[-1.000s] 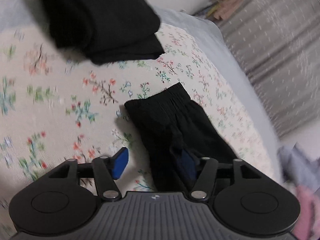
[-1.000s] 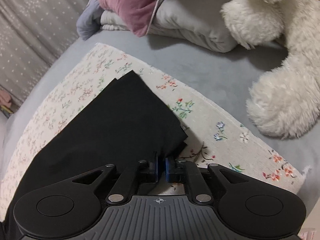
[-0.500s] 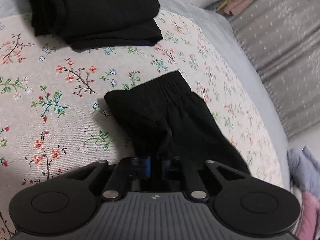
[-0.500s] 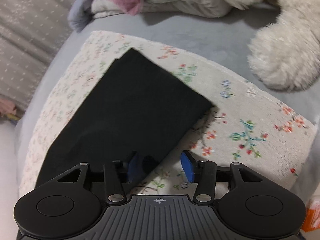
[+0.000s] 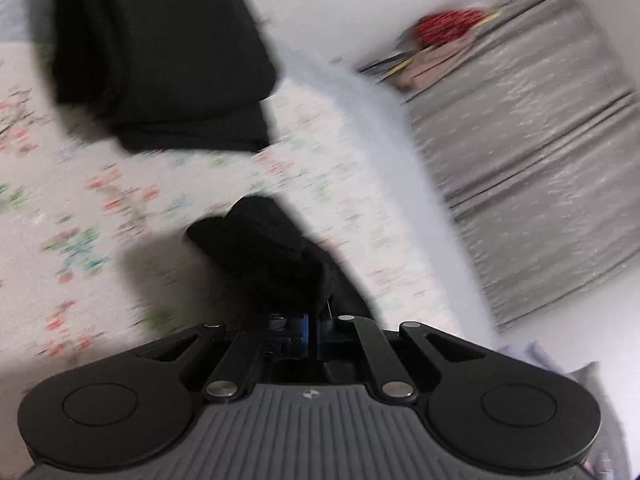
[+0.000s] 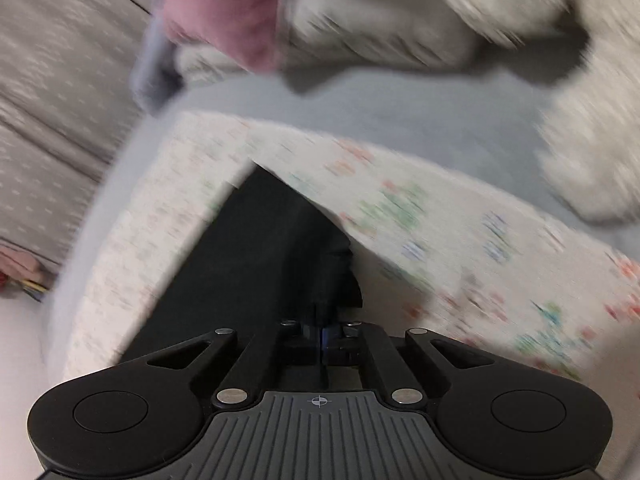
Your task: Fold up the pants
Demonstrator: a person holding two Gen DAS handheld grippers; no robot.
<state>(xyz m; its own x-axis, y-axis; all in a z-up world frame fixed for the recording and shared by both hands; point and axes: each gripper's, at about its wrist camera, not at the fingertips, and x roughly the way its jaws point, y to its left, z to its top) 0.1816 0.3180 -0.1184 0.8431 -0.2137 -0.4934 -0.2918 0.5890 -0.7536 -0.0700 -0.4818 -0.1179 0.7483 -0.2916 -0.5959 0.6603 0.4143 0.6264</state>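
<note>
Stretching lengthwise between both hands, the black pants (image 5: 264,248) – left gripper (image 5: 310,326) pinching one end, right gripper (image 6: 322,334) clamped on the other

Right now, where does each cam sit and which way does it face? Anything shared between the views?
Left wrist: on the left gripper, angled down along its jaws, shut on the black pants; beyond lie a folded black pile, the floral cover and a grey curtain.
Right wrist: on the right gripper, angled down, jaws shut on the pants' other end; beyond, a pink cushion and white plush toy.
Shared: pants, floral cover, curtain. No hand or sleeve shows.
</note>
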